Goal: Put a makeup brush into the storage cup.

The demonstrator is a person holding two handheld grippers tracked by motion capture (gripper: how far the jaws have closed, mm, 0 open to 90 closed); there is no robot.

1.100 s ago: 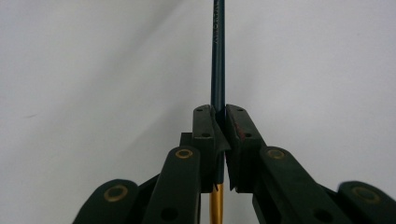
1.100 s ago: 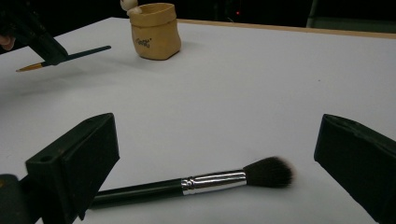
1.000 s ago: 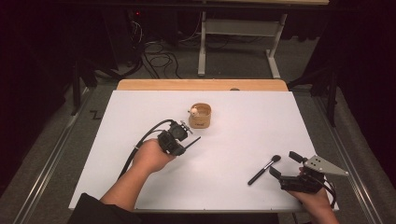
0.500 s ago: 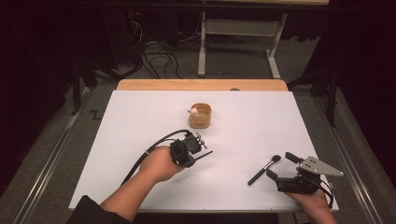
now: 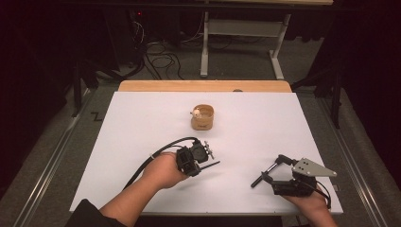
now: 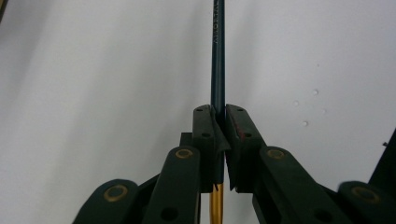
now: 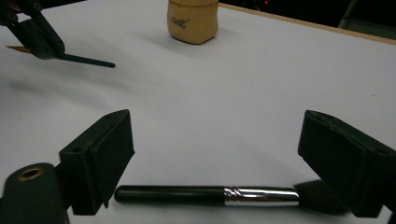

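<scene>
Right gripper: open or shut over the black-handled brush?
Open. Right gripper jaws stand wide apart either side of the black-handled, silver-ferruled brush lying on the white table.

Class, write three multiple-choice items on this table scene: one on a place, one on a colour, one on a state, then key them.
1. Where does the brush lie?
A. between the right tool's jaws
B. in the cup
C. on the floor

2. What colour is the cup?
A. blue
B. tan
C. red

3. The left tool is:
A. open
B. shut on the pencil
C. shut on nothing

Key: 1 A, it lies on the table between the spread jaws; 2 B, tan wall; 3 B, jaws clamp its shaft.
</scene>
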